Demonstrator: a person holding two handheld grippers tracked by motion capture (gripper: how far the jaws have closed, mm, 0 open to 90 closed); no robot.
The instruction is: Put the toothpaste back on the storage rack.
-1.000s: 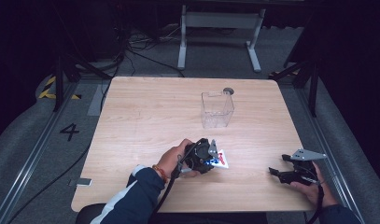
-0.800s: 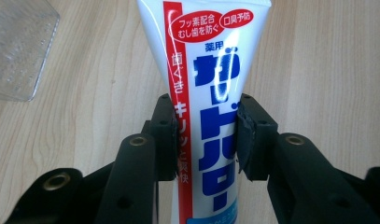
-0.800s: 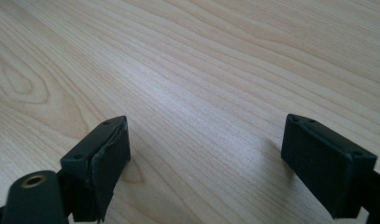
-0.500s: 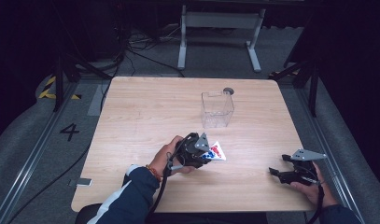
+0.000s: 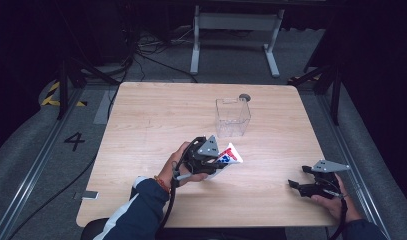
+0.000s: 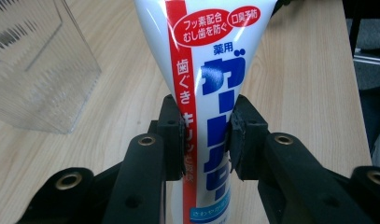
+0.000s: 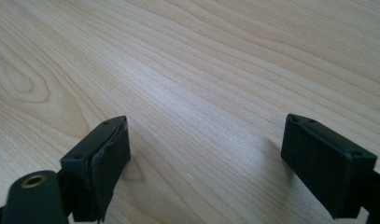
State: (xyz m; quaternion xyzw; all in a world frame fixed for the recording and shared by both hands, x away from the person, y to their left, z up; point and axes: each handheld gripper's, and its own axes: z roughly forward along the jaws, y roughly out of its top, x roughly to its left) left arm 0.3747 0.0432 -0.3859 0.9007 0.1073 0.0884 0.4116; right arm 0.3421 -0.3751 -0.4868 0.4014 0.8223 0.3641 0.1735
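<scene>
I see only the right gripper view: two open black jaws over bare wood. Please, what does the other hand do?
Observer: The left hand-held gripper is shut on a white toothpaste tube with red and blue print.
Operator: Is some container near it?
Observer: Yes, a clear plastic box stands on the light wooden table, just beyond the tube.
Operator: Where is my gripper?
Observer: The right hand-held gripper is near the table's right front edge.
</scene>
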